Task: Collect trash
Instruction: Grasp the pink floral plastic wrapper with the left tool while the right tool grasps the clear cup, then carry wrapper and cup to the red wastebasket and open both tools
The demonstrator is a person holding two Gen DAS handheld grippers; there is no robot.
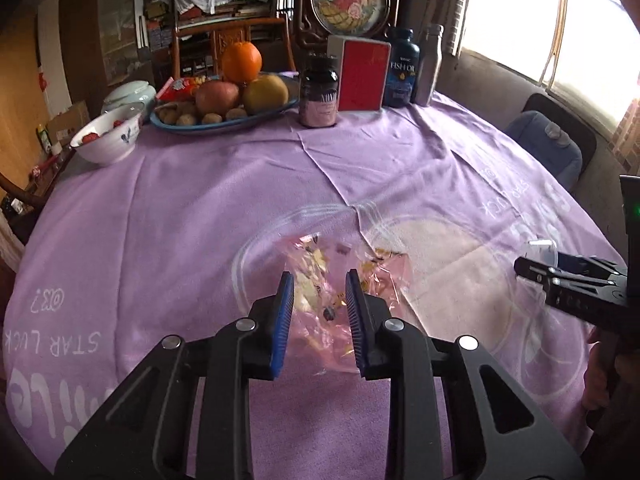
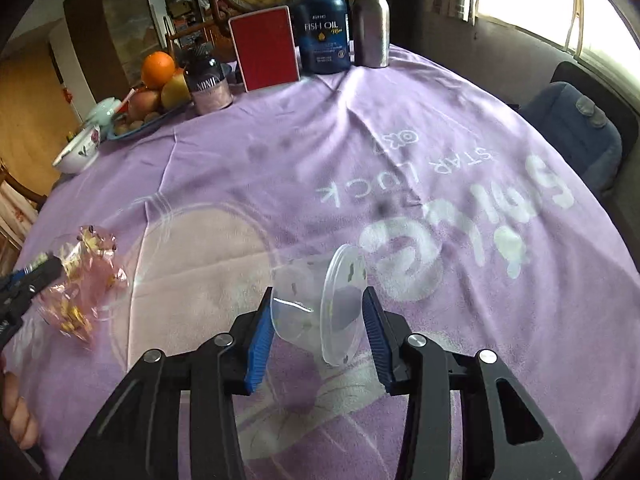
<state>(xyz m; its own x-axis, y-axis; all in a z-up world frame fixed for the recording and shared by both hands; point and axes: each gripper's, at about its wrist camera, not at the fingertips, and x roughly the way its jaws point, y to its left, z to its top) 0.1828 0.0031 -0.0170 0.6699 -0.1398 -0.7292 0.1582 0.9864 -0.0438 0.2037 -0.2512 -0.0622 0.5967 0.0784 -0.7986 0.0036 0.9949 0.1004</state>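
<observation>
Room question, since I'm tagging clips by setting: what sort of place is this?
Most likely a home dining room: a table under a purple cloth, a fruit plate, supplement bottles, and a wooden chair behind.

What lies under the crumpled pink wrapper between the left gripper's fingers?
The purple tablecloth shows beneath the pink wrapper, through the film. Its underside is hidden.

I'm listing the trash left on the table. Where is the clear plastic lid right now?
The clear plastic lid stands on edge on the purple tablecloth between the right gripper fingers, beside a clear plastic cup.
</observation>
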